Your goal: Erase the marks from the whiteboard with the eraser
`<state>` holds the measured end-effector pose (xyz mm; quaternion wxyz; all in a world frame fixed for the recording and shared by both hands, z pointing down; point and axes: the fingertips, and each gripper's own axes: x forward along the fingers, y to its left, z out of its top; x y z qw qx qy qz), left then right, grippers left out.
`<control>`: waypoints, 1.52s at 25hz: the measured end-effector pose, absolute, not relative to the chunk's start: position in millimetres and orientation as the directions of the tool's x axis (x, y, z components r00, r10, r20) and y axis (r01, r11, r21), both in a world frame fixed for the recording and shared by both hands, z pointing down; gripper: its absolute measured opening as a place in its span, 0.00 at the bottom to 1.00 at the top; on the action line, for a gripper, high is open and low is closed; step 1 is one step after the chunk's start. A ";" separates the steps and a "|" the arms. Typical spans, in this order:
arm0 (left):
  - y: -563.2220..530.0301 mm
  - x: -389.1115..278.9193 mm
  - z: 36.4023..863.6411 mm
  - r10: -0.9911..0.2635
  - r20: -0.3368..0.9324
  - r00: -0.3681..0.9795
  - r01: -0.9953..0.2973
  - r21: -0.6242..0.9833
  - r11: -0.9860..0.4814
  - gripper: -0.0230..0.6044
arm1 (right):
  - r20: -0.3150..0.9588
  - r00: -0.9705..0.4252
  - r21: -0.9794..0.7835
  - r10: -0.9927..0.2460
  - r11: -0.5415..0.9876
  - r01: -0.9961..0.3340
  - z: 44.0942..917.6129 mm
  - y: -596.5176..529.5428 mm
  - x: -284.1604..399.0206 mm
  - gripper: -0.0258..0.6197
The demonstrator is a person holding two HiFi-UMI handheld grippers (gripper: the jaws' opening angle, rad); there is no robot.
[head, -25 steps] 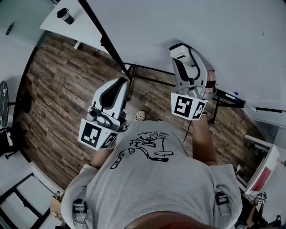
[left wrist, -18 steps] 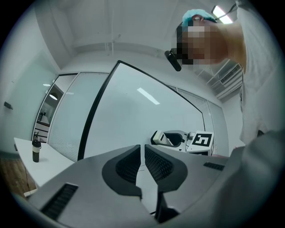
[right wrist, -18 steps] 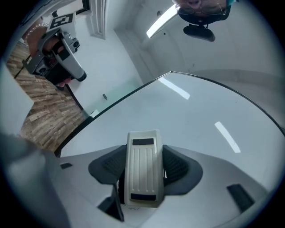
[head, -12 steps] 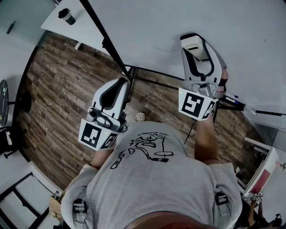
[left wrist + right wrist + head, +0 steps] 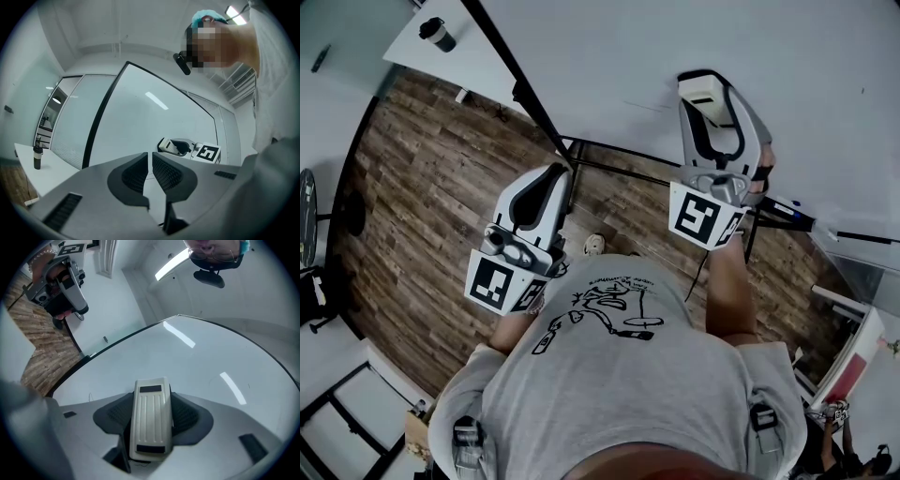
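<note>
Against the whiteboard [image 5: 609,56], the right gripper [image 5: 709,94] clamps the eraser [image 5: 151,420] (apparently touching).

Cream ribbed eraser [image 5: 150,427] in right gripper [image 5: 151,401], at whiteboard [image 5: 201,357]

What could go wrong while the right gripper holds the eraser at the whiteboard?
The white ribbed plastic eraser is pinched only by its sides in the right gripper; hard pressing may twist it loose. The faint mark on the white glossy whiteboard lies left of the eraser and could be missed.
</note>
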<state>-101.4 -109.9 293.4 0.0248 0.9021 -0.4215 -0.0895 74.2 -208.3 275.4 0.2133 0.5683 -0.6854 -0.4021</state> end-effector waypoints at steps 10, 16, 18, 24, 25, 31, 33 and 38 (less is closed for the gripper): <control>-110.7 -99.8 294.8 -0.763 -0.135 0.632 -0.755 0.118 -0.645 0.11 | -0.200 -0.262 0.786 -0.944 0.006 -0.619 284.1 -209.1 71.2 0.44; -109.9 -99.8 293.5 -0.763 -0.136 0.632 -0.755 0.116 -0.646 0.11 | -0.186 -0.269 0.793 -0.945 0.017 -0.610 295.5 -211.8 65.4 0.43; -108.6 -100.3 293.4 -0.763 -0.135 0.632 -0.755 0.115 -0.645 0.11 | -0.188 -0.268 0.793 -0.945 0.015 -0.609 296.8 -211.7 64.4 0.43; -105.9 -100.9 292.5 -0.762 -0.135 0.633 -0.754 0.113 -0.647 0.11 | -0.201 -0.267 0.809 -0.943 -0.006 -0.588 303.1 -212.0 60.0 0.43; -105.3 -100.7 292.2 -0.762 -0.135 0.634 -0.754 0.112 -0.647 0.11 | -0.200 -0.268 0.810 -0.943 -0.005 -0.587 304.8 -212.1 59.1 0.43; -103.3 -101.2 291.2 -0.758 -0.139 0.637 -0.751 0.110 -0.651 0.11 | -0.193 -0.273 0.812 -0.942 0.003 -0.584 316.3 -214.1 52.9 0.43; -102.8 -101.2 290.7 -0.757 -0.140 0.638 -0.750 0.109 -0.652 0.11 | -0.197 -0.272 0.810 -0.942 -0.001 -0.586 319.2 -214.0 51.9 0.43; -103.0 -103.4 289.4 -0.756 -0.142 0.639 -0.749 0.107 -0.654 0.11 | -0.216 -0.268 0.803 -0.939 -0.015 -0.595 327.6 -215.2 46.5 0.43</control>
